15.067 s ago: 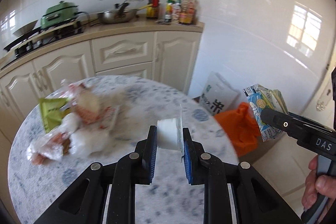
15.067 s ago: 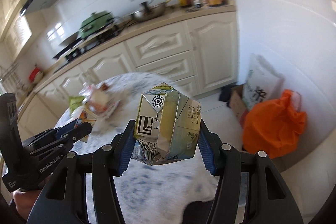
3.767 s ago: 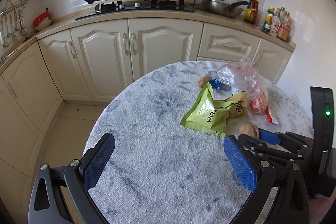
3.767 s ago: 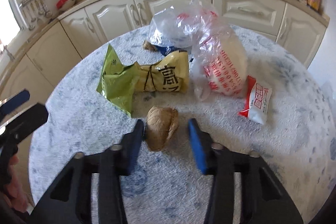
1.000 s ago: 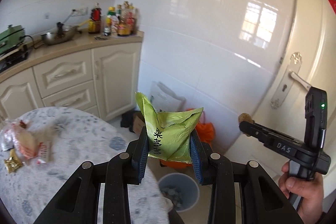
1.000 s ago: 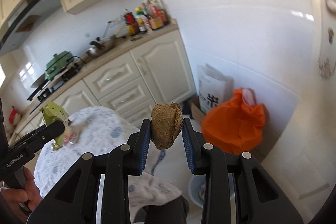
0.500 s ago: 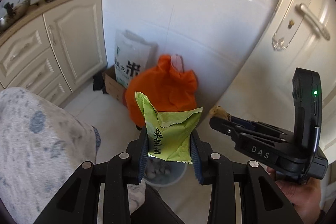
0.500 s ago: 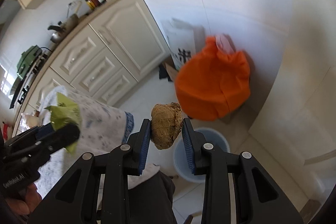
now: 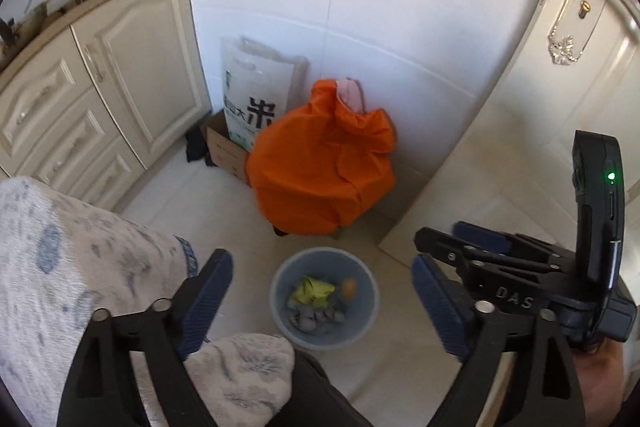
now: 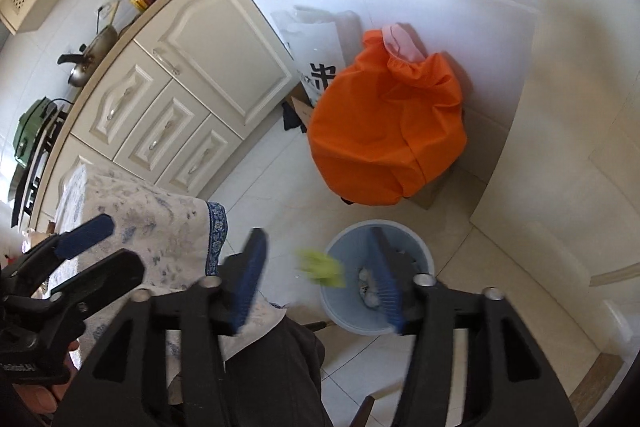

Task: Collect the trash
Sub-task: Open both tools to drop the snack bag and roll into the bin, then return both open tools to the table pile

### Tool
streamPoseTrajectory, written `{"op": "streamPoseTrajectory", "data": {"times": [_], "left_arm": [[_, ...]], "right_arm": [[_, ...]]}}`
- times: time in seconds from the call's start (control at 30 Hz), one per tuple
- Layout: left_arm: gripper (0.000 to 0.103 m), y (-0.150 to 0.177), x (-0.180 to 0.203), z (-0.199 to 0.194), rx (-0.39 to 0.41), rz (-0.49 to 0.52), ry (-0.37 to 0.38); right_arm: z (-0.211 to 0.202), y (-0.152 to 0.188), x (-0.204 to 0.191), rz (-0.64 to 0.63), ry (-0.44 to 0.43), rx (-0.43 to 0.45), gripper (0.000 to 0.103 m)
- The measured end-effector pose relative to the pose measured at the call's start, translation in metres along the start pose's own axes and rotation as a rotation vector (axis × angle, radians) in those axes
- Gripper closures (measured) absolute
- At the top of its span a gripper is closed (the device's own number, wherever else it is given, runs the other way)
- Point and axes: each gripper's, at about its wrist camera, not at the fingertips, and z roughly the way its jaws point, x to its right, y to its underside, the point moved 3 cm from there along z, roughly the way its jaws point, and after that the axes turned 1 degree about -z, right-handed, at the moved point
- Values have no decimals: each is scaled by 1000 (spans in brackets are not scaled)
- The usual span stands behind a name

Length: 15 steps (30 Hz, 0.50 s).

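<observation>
A light blue trash bin (image 9: 362,323) stands on the floor below both grippers. In the left wrist view the green snack bag (image 9: 312,291) and a brown lump (image 9: 349,287) lie inside it on other trash. In the right wrist view the green bag (image 10: 323,267) appears blurred in the air at the bin (image 10: 416,247) rim. My left gripper (image 9: 320,303) is open and empty above the bin. My right gripper (image 10: 318,287) is open and empty; it also shows in the left wrist view (image 9: 444,247).
An orange bag (image 9: 320,167) sits on a box behind the bin, with a white rice sack (image 9: 256,99) and a cardboard box by the cream cabinets (image 9: 100,79). The table's blue-patterned cloth (image 9: 80,267) hangs at the left. A white door (image 9: 580,67) is at the right.
Both grippers have opened. The green bag has left the left gripper and the brown lump has left the right gripper; both have dropped to the bin.
</observation>
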Motion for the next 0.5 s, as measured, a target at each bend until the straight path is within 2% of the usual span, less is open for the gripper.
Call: {"op": "streamPoseTrajectory", "data": {"times": [0.03, 0.07, 0.1, 0.33, 0.5], "left_arm": [[7, 5, 0, -4, 14, 5, -16], [6, 6, 1, -7, 25, 8, -30], [4, 11, 1, -13, 35, 10, -38], [1, 43, -1, -62, 117, 12, -114], [1, 60, -13, -108, 175, -24, -130]], "right_arm": [[-2, -1, 0, 7, 4, 8, 21], [-3, -1, 1, 13, 8, 17, 14], [-5, -2, 1, 17, 14, 23, 2], [-19, -3, -12, -7, 36, 41, 0], [-39, -8, -37, -46, 21, 78, 0]]}}
